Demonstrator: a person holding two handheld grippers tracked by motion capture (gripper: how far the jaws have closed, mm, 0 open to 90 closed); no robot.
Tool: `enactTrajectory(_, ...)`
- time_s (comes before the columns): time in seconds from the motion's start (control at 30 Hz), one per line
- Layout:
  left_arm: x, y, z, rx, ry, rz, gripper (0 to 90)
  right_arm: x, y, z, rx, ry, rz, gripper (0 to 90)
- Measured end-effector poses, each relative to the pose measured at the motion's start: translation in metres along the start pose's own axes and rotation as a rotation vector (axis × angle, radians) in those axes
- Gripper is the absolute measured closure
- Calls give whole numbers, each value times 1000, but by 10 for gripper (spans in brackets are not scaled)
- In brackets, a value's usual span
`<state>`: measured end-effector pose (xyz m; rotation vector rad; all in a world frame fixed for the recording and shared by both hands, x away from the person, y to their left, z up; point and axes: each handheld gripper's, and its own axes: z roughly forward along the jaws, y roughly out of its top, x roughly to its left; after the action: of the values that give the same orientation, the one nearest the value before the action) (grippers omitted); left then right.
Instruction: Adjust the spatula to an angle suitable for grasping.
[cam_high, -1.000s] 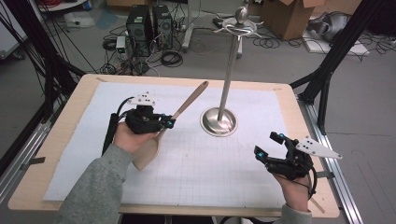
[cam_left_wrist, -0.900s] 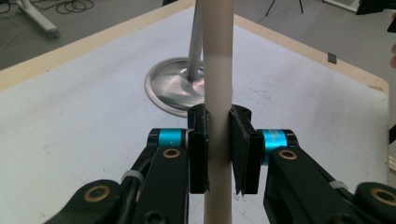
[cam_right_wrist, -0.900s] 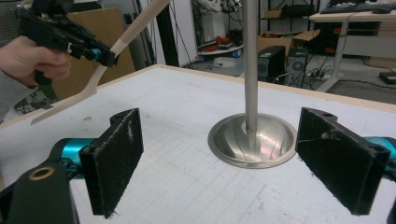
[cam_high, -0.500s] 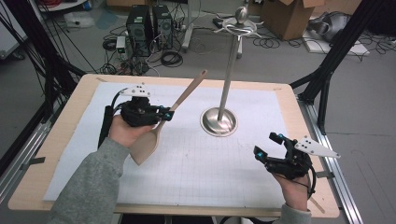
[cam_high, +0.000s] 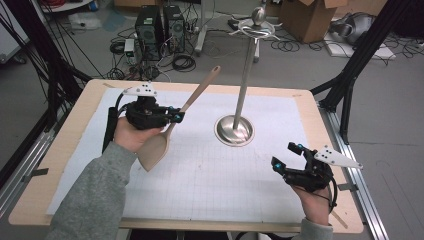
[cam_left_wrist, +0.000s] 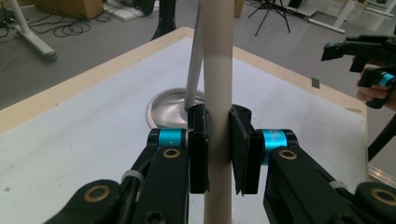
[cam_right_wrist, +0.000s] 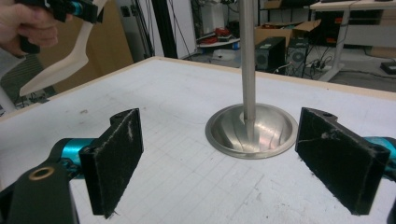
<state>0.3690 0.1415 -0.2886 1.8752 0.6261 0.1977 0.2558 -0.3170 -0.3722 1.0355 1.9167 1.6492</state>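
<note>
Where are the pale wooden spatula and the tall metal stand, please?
Pale wooden spatula (cam_high: 154, 149), high view, on its flat blade.
Tall metal stand (cam_high: 234, 131), high view, on its round base.

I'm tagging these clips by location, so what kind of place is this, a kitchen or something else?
Most likely a lab or workshop, not a kitchen. A plywood table sits inside a black metal frame, with computer towers, loose cables and cardboard boxes on the grey floor behind it.
</note>
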Motion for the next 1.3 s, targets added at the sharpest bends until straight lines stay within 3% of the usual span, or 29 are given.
enactTrajectory(0.2, 5, 3, -5, -38, -8, -26, 782, -1, -1, 3, 13, -1, 2, 142)
enactTrajectory(0.53, 1, 19, -14, -58, 12, 10, 781, -2, -2, 3, 13, -1, 9, 142)
enactTrajectory(0.67, -1, 24, -15, -76, 15, 7, 781, -2, -1, 1, -4, 4, 10, 142)
enactTrajectory(1.3, -3, 46, -21, -91, 16, 42, 781, -4, -5, 7, 20, 14, 18, 141)
